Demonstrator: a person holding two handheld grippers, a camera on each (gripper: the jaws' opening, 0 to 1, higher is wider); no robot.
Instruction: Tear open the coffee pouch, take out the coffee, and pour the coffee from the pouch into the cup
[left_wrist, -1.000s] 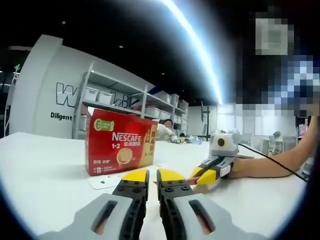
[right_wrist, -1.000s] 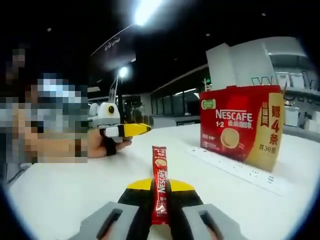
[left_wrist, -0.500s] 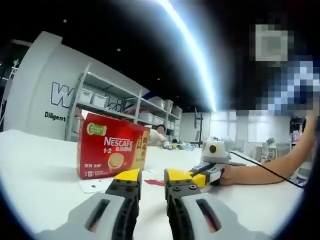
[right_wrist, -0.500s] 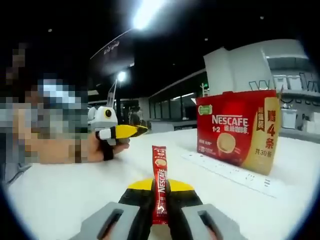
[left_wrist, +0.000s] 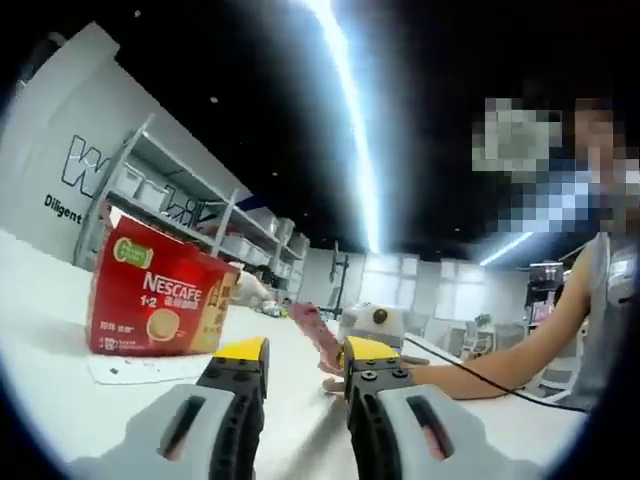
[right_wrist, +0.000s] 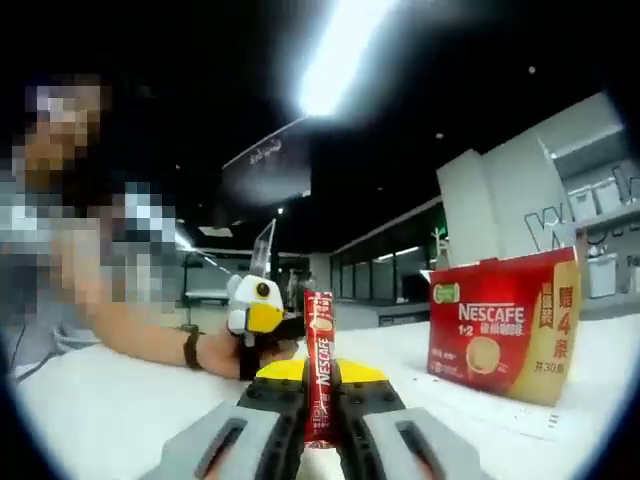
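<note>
Right gripper (right_wrist: 322, 378) clamps coffee pouch (right_wrist: 319, 365) upright | left gripper (left_wrist: 304, 362) parted, empty, facing it

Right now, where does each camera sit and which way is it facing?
Left gripper view: rides the left tongs, open, facing the coffee stick held up by the right tongs; the person's arm shows.
Right gripper view: rides the right tongs, shut on the coffee stick, facing the left tongs and the hand holding them.
Shared: the red Nescafe box on the white table.
</note>
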